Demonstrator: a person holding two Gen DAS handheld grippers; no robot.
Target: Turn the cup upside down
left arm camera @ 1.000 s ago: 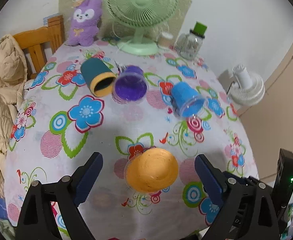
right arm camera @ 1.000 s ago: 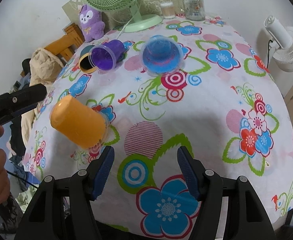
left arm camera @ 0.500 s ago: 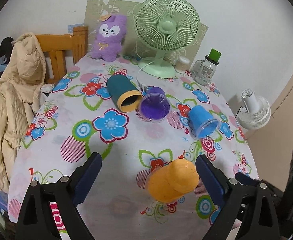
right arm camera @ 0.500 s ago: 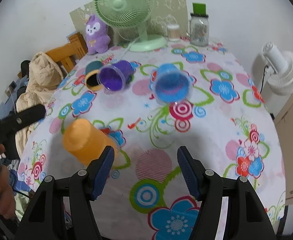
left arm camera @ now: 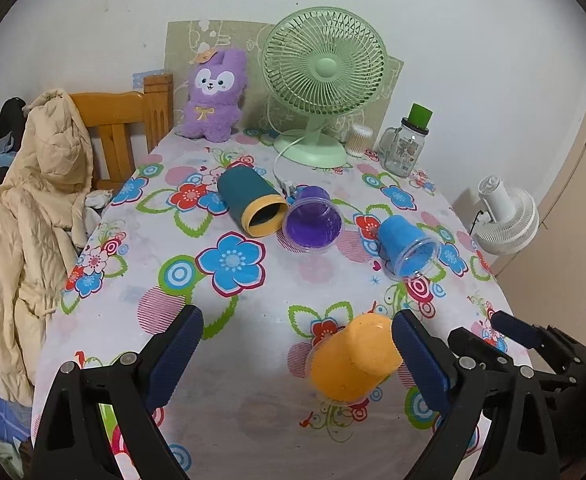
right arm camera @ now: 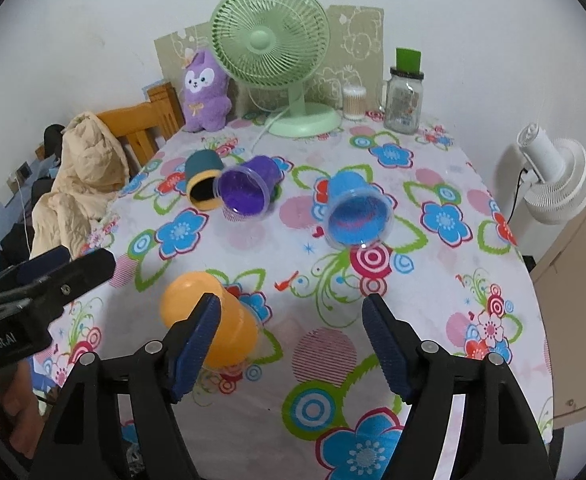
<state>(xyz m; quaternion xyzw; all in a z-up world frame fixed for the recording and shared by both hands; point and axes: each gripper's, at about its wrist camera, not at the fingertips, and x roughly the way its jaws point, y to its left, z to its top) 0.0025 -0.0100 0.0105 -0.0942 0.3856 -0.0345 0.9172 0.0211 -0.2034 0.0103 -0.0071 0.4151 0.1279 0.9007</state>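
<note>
An orange cup [left arm camera: 353, 360] stands upside down near the table's front edge, also in the right wrist view [right arm camera: 209, 320]. A teal cup with a yellow rim [left arm camera: 251, 204], a purple cup [left arm camera: 313, 220] and a blue cup [left arm camera: 407, 246] lie on their sides farther back. My left gripper [left arm camera: 297, 360] is open and empty, its right finger beside the orange cup. My right gripper [right arm camera: 291, 344] is open and empty, its left finger in front of the orange cup. The right gripper shows at the left wrist view's lower right [left arm camera: 525, 332].
A green desk fan [left arm camera: 321, 80], a purple plush rabbit [left arm camera: 213, 96], a glass jar with a green lid [left arm camera: 407, 144] and a cotton swab box [left arm camera: 359, 140] stand at the table's back. A wooden chair with a beige jacket [left arm camera: 33, 216] is left. A white fan [left arm camera: 505, 216] stands right.
Both grippers have pulled back and up from the table, so more of it shows. The orange cup stays on the cloth. Both grippers stay open.
</note>
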